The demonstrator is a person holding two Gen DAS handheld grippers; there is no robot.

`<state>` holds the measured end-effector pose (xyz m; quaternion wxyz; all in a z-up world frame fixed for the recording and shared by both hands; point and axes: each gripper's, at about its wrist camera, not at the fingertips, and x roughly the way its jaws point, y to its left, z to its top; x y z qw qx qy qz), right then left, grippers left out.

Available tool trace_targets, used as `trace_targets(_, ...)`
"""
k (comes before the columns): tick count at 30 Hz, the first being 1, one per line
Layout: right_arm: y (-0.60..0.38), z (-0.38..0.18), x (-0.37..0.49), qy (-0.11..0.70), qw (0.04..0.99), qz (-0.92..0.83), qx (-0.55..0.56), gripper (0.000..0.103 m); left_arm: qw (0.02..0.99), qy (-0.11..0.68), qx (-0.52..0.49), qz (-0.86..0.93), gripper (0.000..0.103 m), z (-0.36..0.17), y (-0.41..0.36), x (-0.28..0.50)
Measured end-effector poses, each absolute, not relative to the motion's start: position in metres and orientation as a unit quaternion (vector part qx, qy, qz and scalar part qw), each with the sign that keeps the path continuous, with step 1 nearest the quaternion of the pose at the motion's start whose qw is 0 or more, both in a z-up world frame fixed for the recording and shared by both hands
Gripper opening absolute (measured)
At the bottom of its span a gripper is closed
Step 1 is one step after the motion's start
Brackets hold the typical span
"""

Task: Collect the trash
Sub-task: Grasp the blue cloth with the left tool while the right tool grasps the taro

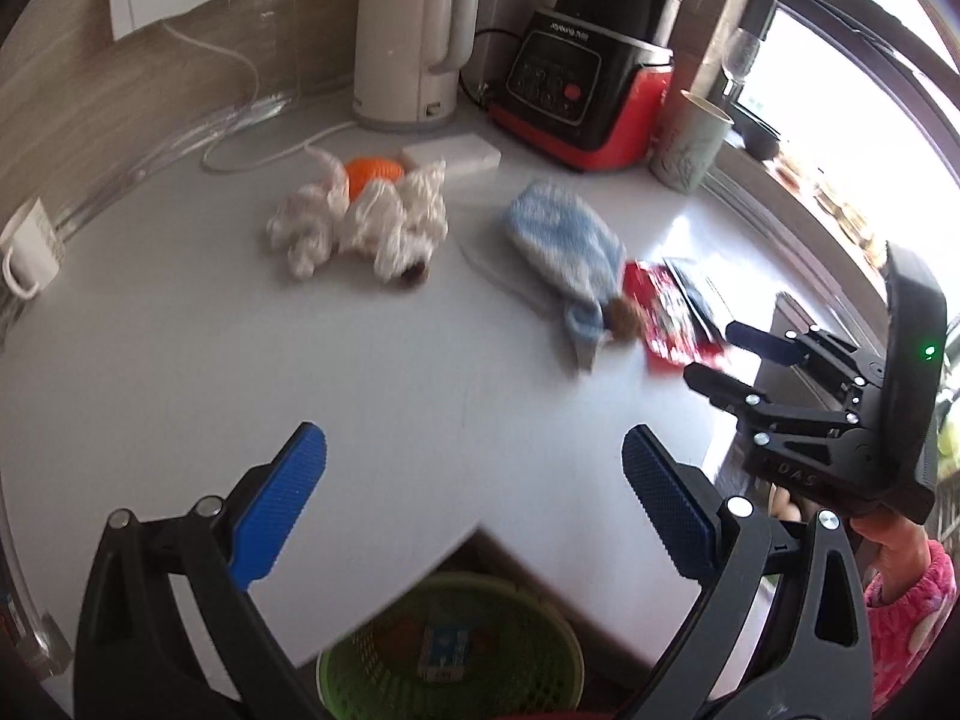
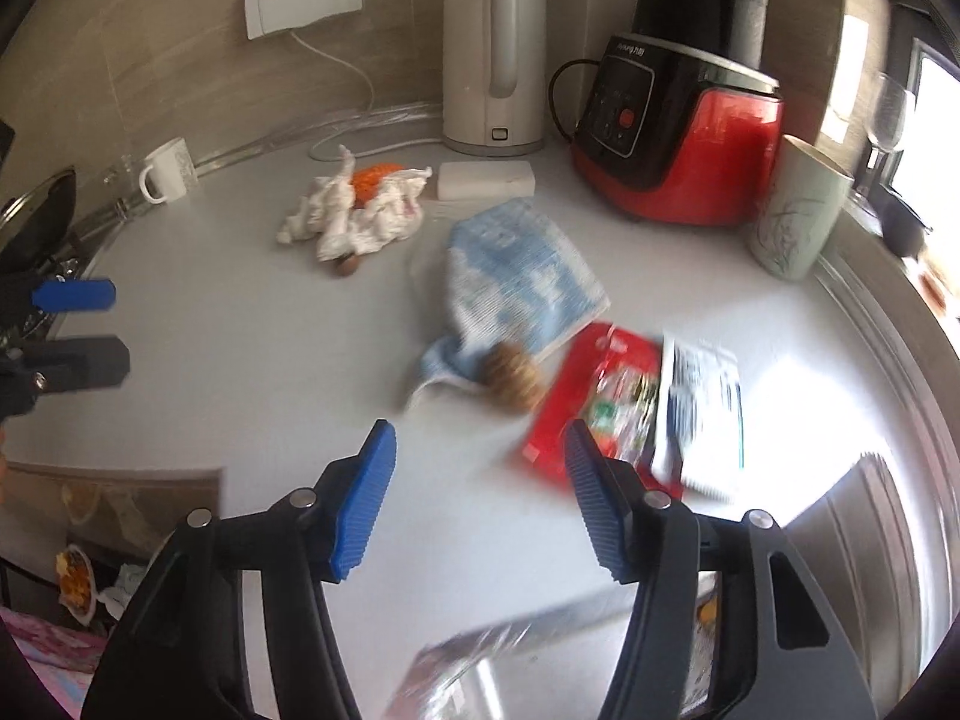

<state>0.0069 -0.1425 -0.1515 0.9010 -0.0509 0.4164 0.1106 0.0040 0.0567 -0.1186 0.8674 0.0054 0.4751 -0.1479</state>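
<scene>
- Red wrapper [image 2: 591,396], near the counter [image 2: 300,420] right edge, is best approached low.
- Right gripper [image 2: 480,498] is held part-open, empty; left gripper [image 1: 474,504] wide, empty.

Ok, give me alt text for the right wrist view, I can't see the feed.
The open, empty right gripper hovers over a white counter, beside a red snack wrapper and a white packet. Further back lie a blue cloth and crumpled tissues, before a kettle and blender.
</scene>
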Motion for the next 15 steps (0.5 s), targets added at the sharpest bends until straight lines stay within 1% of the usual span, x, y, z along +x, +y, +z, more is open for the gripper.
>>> trace_targets(2, -0.149, -0.158, 0.023, 0.421, 0.898, 0.121, -0.051, 0.056, 0.869, 0.474, 0.008, -0.141, 0.095, -0.118, 0.051, 0.014)
trace_targets(9, -0.156, -0.182, 0.06, 0.441, 0.882, 0.156, -0.05, 0.042, 0.87, 0.48, -0.007, -0.114, 0.095, -0.118, 0.043, 0.038)
trace_targets(14, -0.156, -0.195, 0.075, 0.451, 0.873, 0.178, -0.058, 0.04, 0.869, 0.486, -0.013, -0.093, 0.095, -0.122, 0.049, 0.044)
trace_targets(15, -0.155, -0.197, 0.078, 0.453, 0.871, 0.181, -0.061, 0.033, 0.869, 0.488, -0.013, -0.088, 0.095, -0.123, 0.05, 0.045)
